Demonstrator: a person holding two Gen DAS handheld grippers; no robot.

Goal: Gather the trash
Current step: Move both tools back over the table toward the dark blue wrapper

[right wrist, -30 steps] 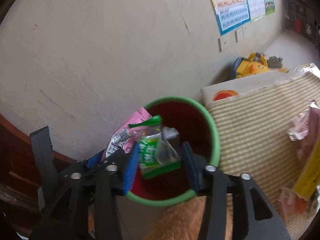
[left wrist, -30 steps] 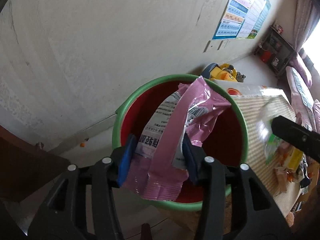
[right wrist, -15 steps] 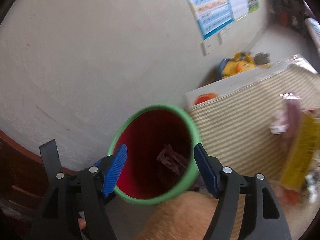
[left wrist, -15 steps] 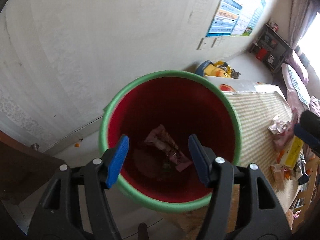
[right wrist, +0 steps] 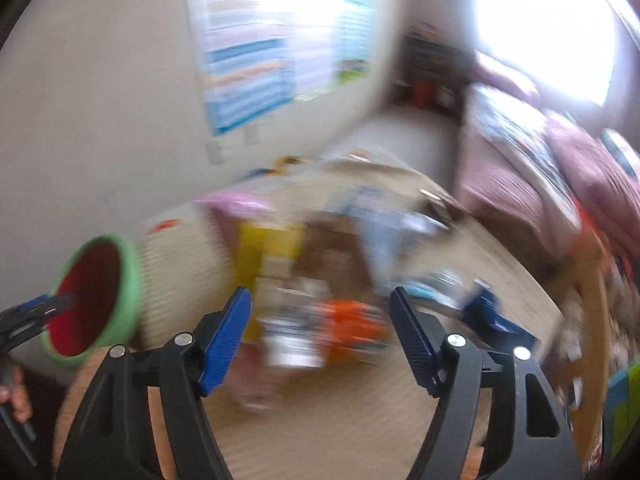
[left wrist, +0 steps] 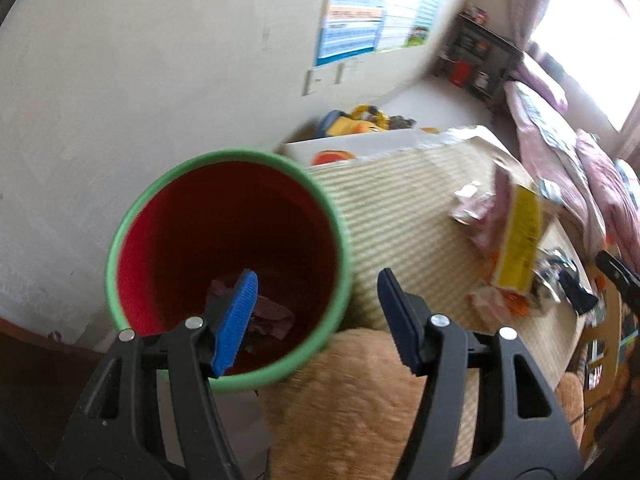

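A: Entry — jaw state, both sides?

B: My left gripper stands wide, nothing between the blue pads. My right gripper is likewise spread wide and carries nothing.

A: Location of the bin?

B: The red bucket with the green rim sits at the wall-side end of the striped mat. In the left view my left pad overlaps its mouth; the right pad lies outside the rim, over the mat. In the right view the bucket is far to the left, well apart from my right jaws.

A: Contents?

B: Crumpled pink wrappers lie at the bottom. I cannot make out other pieces in the shadow.

A: Trash outside the bin?

B: On the mat — a yellow packet tilted on edge, a pale pink wrapper just beside it, and orange-and-white scraps near its lower end. The right view is heavily motion-blurred; I get a yellow packet, an orange smear between my pads, and a pink shape behind, no finer detail.

A: Surroundings?

B: Posters on the wall, a yellow toy on the floor beyond the mat, and a tan fuzzy surface below my left jaws.
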